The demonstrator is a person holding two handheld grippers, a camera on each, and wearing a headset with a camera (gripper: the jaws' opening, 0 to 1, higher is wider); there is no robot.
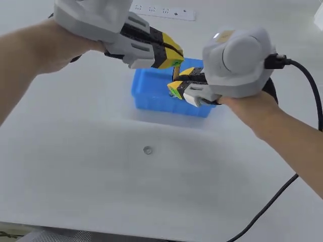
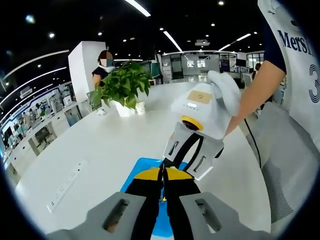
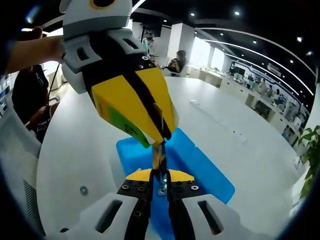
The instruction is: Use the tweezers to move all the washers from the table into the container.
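With left gripper (image 2: 163, 172) and right gripper (image 3: 161, 176) both pinching the tweezers (image 3: 158, 152) over the container (image 1: 151, 98), lower the tips inside before easing your squeeze.

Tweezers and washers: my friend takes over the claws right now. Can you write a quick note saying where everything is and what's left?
Left claw: shut on the tweezers, above the blue container.
Right claw: shut on the same tweezers, tip to tip with the left.
One washer lies on the table, in front of the container.
Done: can't tell, the claws hide part of the container's inside.
Left: pick that washer up with the tweezers and drop it in.
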